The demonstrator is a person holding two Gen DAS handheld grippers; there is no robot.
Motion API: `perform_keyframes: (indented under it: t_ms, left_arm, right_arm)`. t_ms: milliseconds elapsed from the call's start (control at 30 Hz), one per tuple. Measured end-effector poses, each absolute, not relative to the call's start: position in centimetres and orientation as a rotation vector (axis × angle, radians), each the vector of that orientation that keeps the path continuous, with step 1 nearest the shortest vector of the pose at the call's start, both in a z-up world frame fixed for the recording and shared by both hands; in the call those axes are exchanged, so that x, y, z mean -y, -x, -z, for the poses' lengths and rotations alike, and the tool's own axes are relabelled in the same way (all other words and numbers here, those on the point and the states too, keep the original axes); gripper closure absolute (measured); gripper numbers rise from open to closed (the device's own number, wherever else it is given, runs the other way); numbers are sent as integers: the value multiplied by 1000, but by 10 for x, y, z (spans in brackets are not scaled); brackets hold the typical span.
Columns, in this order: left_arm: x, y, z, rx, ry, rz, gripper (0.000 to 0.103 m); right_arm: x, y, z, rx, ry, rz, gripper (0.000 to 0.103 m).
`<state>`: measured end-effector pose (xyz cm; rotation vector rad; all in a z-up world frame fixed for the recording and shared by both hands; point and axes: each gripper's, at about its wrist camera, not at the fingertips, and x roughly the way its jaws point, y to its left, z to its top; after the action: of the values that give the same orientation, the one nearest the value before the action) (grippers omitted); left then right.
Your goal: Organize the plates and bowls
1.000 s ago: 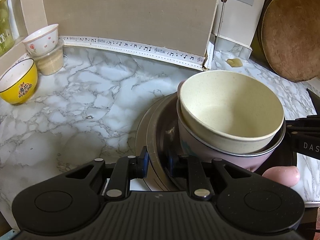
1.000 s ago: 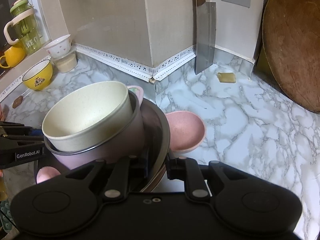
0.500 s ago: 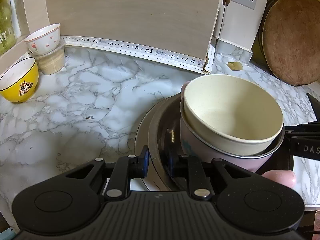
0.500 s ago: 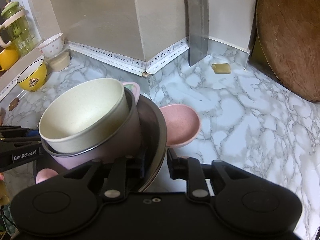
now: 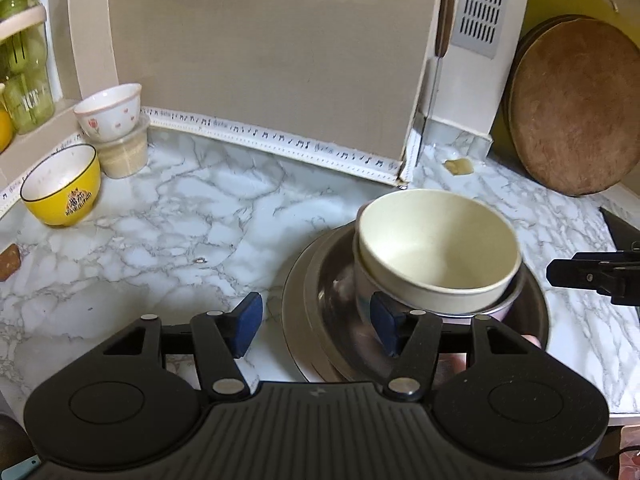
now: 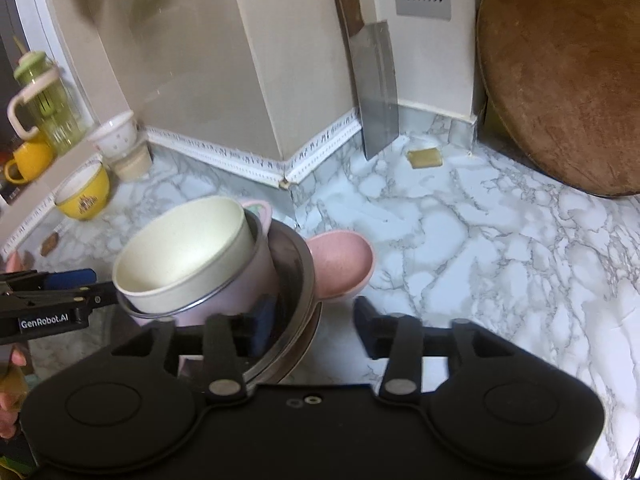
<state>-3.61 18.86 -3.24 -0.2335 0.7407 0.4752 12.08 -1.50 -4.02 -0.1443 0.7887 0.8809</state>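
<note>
Now both grippers have let go: a second ago each pinched the rim of the steel dishes (image 5: 320, 292), and their jaws have just been opening. The left gripper (image 5: 316, 322) stands wide, the rim between its blue pads but untouched. The right gripper (image 6: 310, 328) is likewise wide astride the opposite rim, pads clear. The stack sits on the marble counter (image 5: 168, 232), the cream bowl (image 5: 436, 252) nested in a pink bowl (image 6: 240, 284) inside the dishes. A pink dish (image 6: 344, 264) lies just beside them
</note>
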Motion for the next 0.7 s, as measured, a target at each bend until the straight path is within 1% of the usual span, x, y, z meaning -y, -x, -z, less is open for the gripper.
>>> perform_keyframes:
  t_ms: [33, 67, 133, 233, 300, 500, 567, 667, 700]
  left_arm:
    - [-186, 38, 30, -735, 228, -474, 42]
    - [-183, 40, 27, -728, 222, -472, 38]
    - [-177, 45, 20, -708, 222, -462, 36]
    - [-168, 52, 12, -688, 227, -439, 36]
    - [-160, 56, 7, -674, 217, -428, 36]
    - [-141, 68, 1, -645, 209, -399, 35]
    - [-137, 72, 0, -631, 223, -388, 24]
    - [-127, 80, -4, -596, 204, -394, 20]
    - [-124, 81, -5, -591, 196, -395, 18]
  right_arm:
    - [18, -118, 37, -776, 138, -891, 46]
    - [21, -115, 34, -763, 134, -898, 43]
    - [27, -109, 28, -737, 121, -920, 39]
    - [36, -100, 20, -700, 98, -959, 32]
    - [41, -93, 15, -670, 86, -979, 25]
    - [55, -78, 5, -626, 49, -1011, 14]
    - [58, -72, 4, -603, 47, -1014, 11]
    - [62, -61, 0, -560, 60, -1006, 11]
    - [65, -57, -2, -544, 57, -1005, 7]
